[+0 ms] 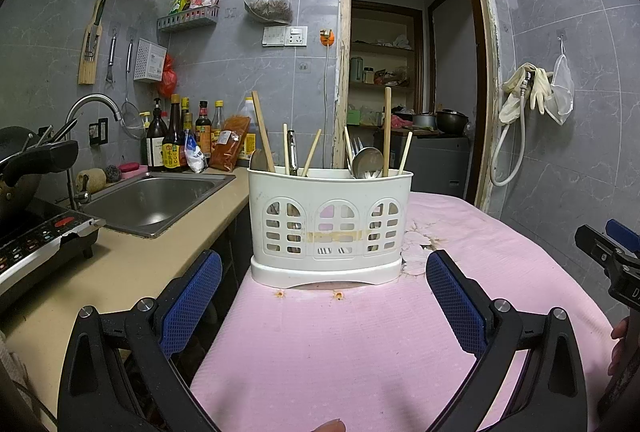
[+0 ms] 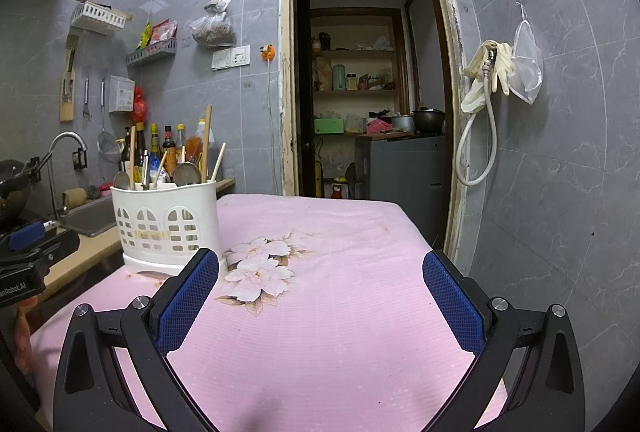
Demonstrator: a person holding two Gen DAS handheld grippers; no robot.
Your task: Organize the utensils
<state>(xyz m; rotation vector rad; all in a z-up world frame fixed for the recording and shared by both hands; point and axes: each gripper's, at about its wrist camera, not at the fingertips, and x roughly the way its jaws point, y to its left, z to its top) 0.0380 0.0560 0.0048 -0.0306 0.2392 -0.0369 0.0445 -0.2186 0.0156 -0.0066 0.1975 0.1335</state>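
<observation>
From the left wrist I see my left gripper (image 1: 324, 272) spread wide and empty, facing the white utensil caddy (image 1: 330, 228) standing upright on the pink cloth (image 1: 320, 352), spoons and chopsticks upright in it. From the right wrist, my right gripper (image 2: 320, 274) is likewise released, the caddy (image 2: 166, 224) off to its left.
</observation>
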